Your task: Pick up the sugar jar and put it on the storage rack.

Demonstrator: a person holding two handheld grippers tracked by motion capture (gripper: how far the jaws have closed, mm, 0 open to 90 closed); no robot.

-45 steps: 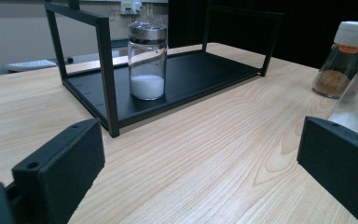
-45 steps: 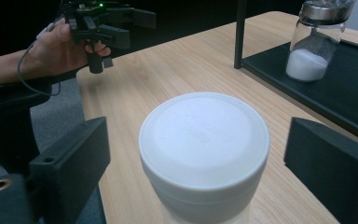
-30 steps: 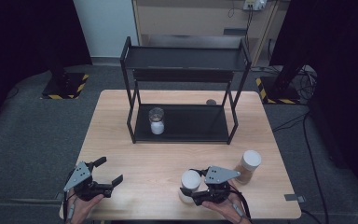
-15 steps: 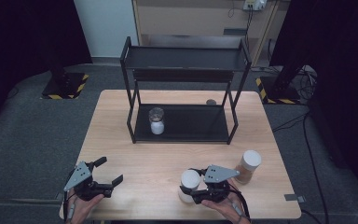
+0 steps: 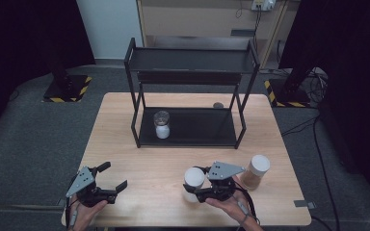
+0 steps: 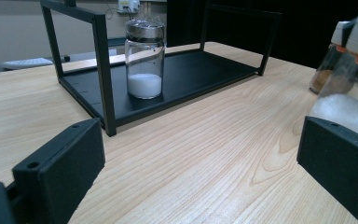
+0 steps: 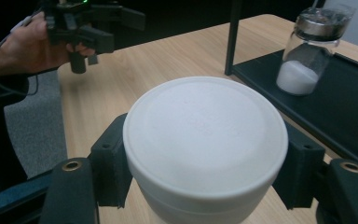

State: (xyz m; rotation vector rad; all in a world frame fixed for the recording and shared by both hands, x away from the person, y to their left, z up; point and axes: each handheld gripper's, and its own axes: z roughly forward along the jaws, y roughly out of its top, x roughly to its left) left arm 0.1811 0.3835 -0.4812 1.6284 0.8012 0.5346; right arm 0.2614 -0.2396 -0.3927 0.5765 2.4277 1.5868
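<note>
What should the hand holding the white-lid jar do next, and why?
Probably carry the jar forward toward the black shelf. The right gripper has its jaws shut on the jar just below the white lid. One jar with white powder already stands on the shelf's lower level with room beside it, so this one likely goes there.

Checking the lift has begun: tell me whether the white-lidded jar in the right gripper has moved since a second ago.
Cannot tell. In the high view the white-lidded jar, clamped in the right gripper, sits about as far from the brown jar as before.
</note>
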